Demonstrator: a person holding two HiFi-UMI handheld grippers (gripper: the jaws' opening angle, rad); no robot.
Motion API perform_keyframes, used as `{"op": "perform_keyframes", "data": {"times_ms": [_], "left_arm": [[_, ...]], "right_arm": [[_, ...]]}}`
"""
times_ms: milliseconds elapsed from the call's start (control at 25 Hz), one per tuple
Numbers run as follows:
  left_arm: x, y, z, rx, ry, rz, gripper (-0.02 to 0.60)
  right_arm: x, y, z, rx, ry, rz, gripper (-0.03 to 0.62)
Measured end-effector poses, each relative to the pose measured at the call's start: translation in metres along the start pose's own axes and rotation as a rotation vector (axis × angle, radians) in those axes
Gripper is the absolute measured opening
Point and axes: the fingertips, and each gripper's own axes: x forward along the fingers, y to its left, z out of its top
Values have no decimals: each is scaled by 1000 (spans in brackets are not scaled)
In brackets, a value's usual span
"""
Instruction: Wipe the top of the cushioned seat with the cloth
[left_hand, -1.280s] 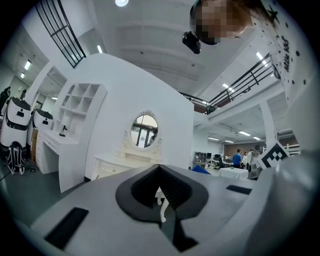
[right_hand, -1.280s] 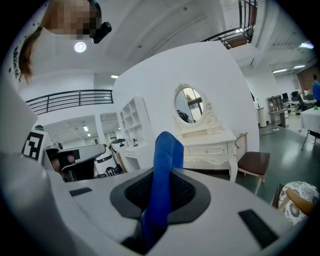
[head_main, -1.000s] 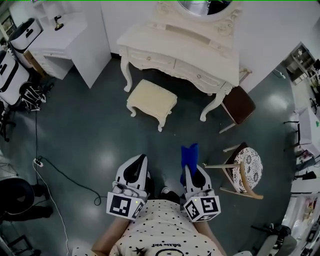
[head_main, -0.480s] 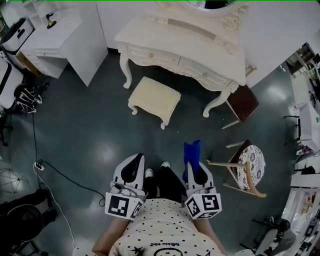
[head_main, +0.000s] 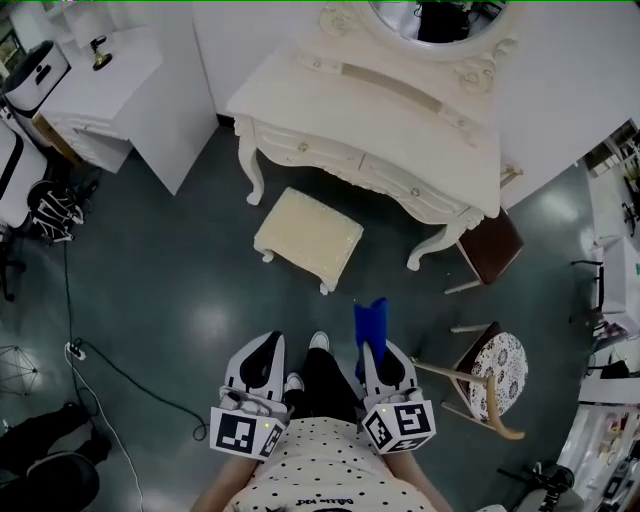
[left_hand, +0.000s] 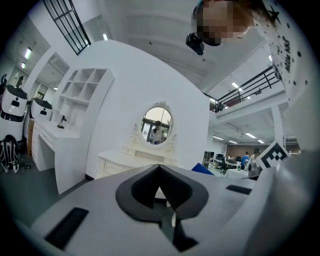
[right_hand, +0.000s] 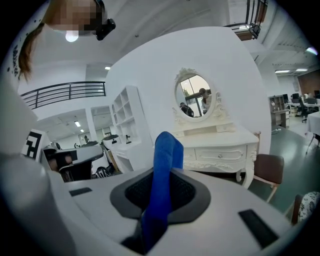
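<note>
Cushioned seat (head_main: 308, 238), a cream rectangular stool with curved white legs, stands on the dark glossy floor (head_main: 180, 270) in the head view. It sits just in front of the ornate white dressing table (head_main: 370, 120) and well apart from both grippers. The left gripper (head_main: 268, 342) and the right gripper (head_main: 372, 350) are held low and close to the person's body, on either side of the person's white shoes (head_main: 318, 342). A strip of blue cloth (head_main: 371, 318) sticks out forward from the right gripper. To the right stand a wooden chair with a round patterned pad (head_main: 498, 360) and a brown-seated chair (head_main: 492, 245). A white desk (head_main: 110, 90) is at the upper left.

In the left gripper view, the jaws are pressed together with nothing between them. Beyond them are the dressing table and its oval mirror (left_hand: 157, 125).

In the right gripper view, the jaws are clamped on the blue cloth, which rises upright from between the dark pads with its top end folding over. Behind it stand the dressing table with its drawers and the brown-seated chair.
</note>
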Motion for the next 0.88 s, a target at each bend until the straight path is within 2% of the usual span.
{"op": "perform_keyframes", "data": {"times_ms": [240,560,880], "left_arm": [[64,1,19,12,-41,-18,-3],[117,-2,38,45,-75,-61,-2],[149,11,45,33,-63,-135,-2]], "right_arm": [[44,-26,36,-11,-28,28,61],[65,-69,69,4,-86,-51,61],[92,-71,79,27,-96,-104,63]]}}
